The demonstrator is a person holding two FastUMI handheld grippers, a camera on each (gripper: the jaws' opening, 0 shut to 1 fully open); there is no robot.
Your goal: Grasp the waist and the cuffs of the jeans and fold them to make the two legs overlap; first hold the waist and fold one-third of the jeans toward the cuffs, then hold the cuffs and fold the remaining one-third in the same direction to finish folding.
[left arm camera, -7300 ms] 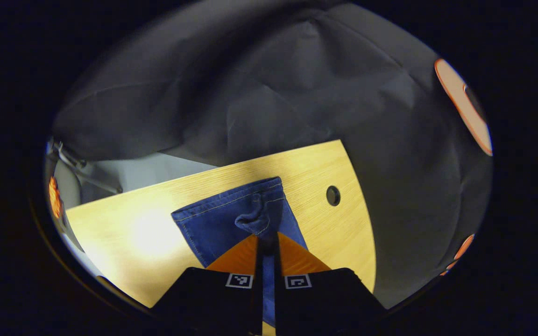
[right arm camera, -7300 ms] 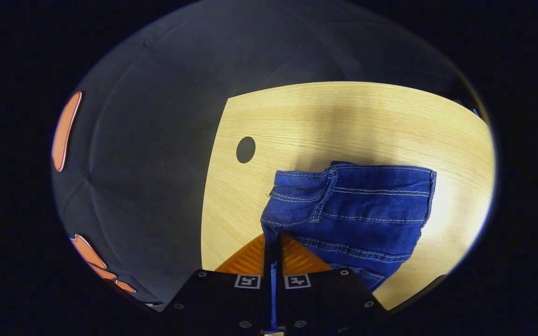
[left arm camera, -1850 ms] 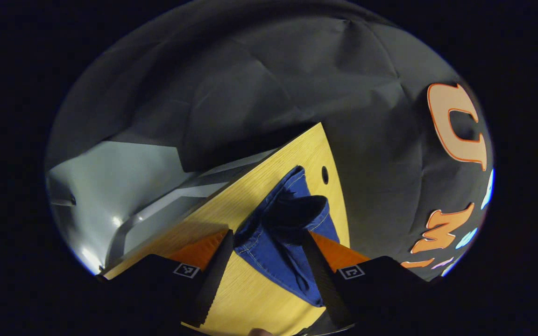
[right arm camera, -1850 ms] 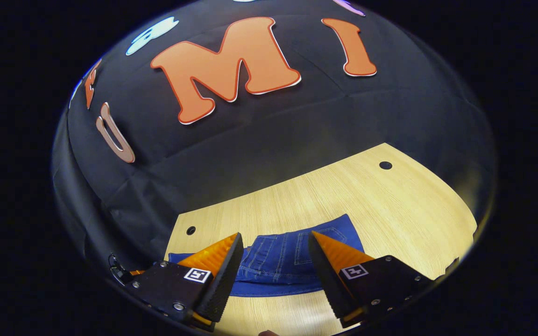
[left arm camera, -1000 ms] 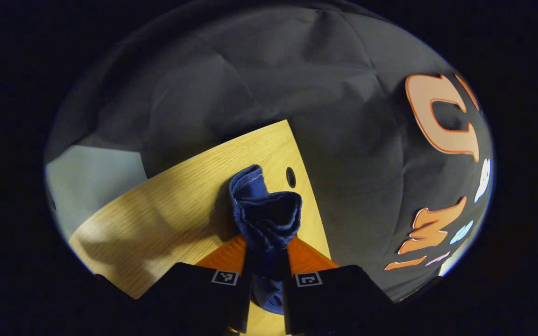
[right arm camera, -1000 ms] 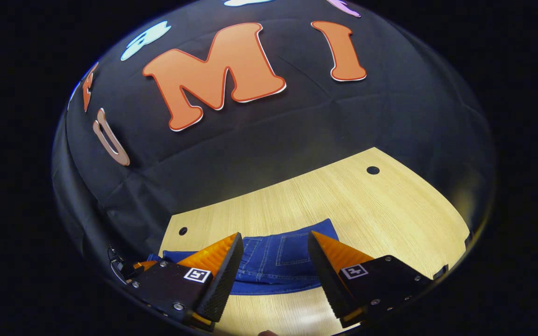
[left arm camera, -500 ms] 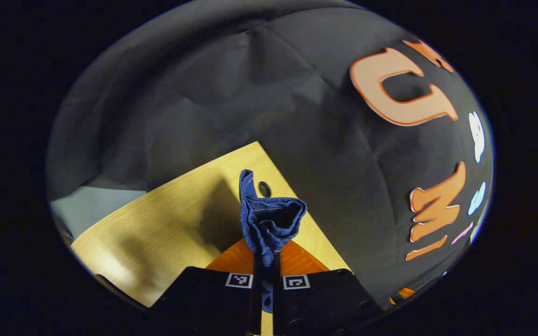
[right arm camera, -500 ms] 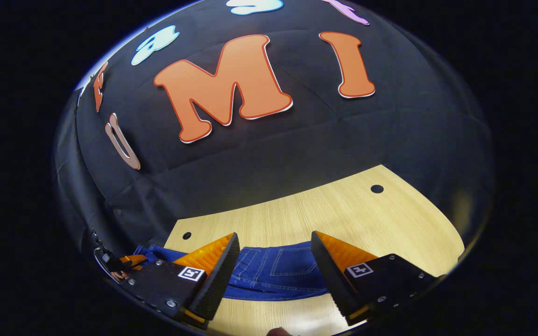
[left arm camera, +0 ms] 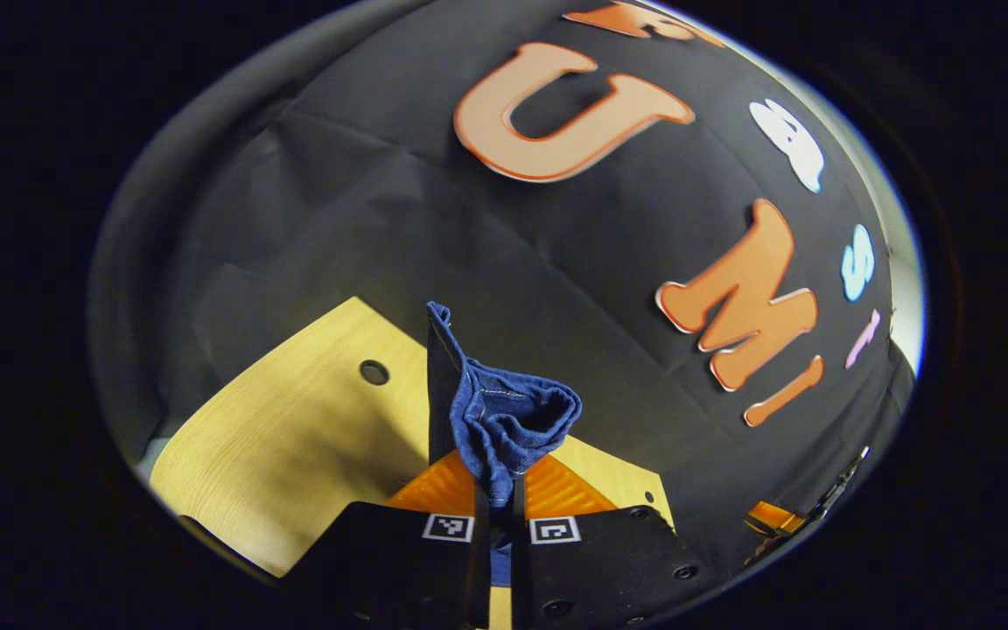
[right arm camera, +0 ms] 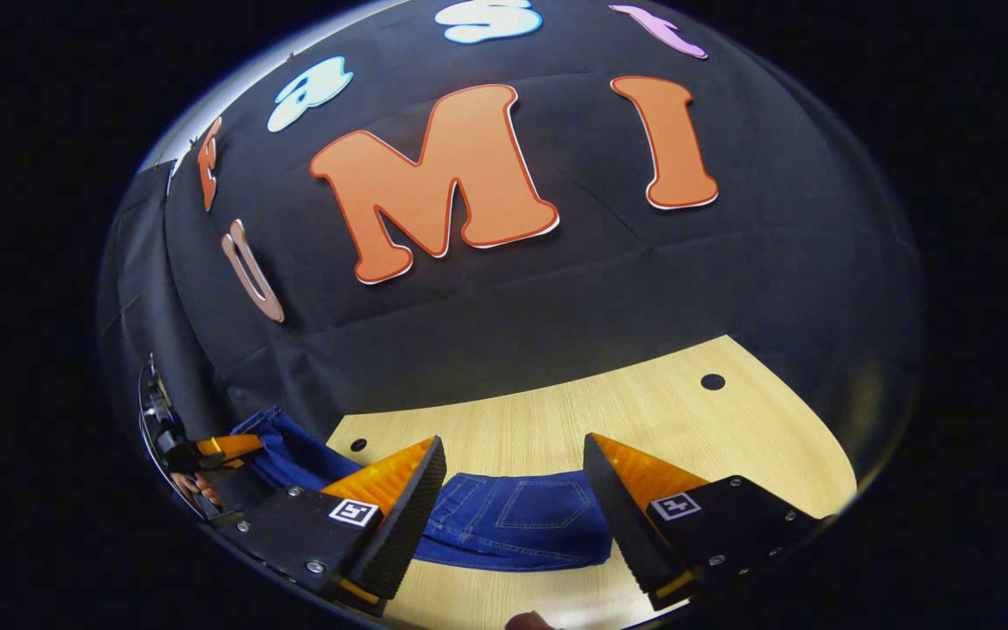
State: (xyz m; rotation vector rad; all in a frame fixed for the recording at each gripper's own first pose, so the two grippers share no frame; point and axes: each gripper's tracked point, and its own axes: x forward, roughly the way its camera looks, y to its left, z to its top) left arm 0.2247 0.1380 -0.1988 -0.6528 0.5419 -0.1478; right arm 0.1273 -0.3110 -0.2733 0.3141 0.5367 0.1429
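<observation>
My left gripper is shut on the cuff end of the blue jeans, and the denim bunches up above its orange fingers, lifted off the wooden table. In the right gripper view the rest of the jeans lies flat on the table with a back pocket facing up. My right gripper hovers open above them, its jaws wide apart with nothing between them. At that view's far left, the left gripper holds the raised cuff end.
The table has small round holes near its back edge. The black cloth wall stands close behind it. A hand holds the left gripper. Bare wood lies to the right of the jeans.
My left gripper closed on the cuff end, then lifted it off the table and swung it round. The right gripper stayed open above the flat part and tilted slightly up.
</observation>
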